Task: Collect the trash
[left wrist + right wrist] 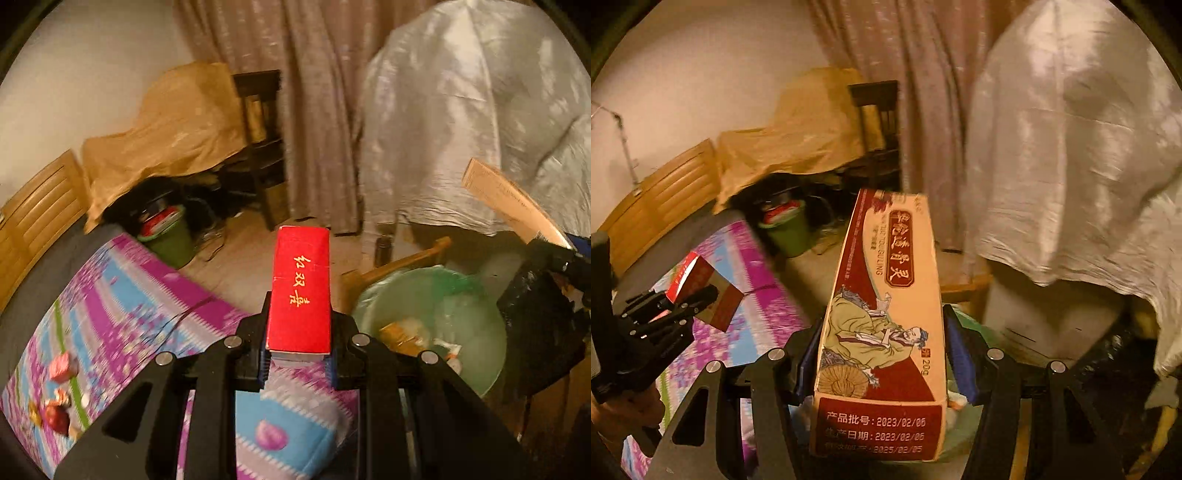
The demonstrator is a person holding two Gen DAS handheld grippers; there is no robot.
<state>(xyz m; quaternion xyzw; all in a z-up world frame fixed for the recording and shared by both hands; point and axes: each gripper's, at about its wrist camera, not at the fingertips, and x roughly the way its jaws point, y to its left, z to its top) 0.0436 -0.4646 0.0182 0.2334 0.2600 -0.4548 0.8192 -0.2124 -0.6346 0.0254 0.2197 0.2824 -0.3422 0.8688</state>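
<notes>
My left gripper (pixel 299 325) is shut on a red cigarette box (pixel 301 280) with gold characters, held over the edge of the bed. Right of it and lower sits a round bin lined with a pale green bag (pixel 476 350), with scraps at its bottom. My right gripper (pixel 882 354) is shut on a tall tan and dark red carton (pixel 882 314) with a drawn figure on it. In the right wrist view the left gripper (pixel 683 302) and its red box (pixel 689 277) show at the left. In the left wrist view the carton (pixel 509 199) juts in at the right edge.
A bed with a purple and blue flowered sheet (pixel 122 295) fills the lower left, with sweet wrappers (pixel 59 391) on it. Beyond stand a small green bin (pixel 170 240), a dark chair (pixel 262 147), curtains, and furniture under tan and white cloths (pixel 461 129).
</notes>
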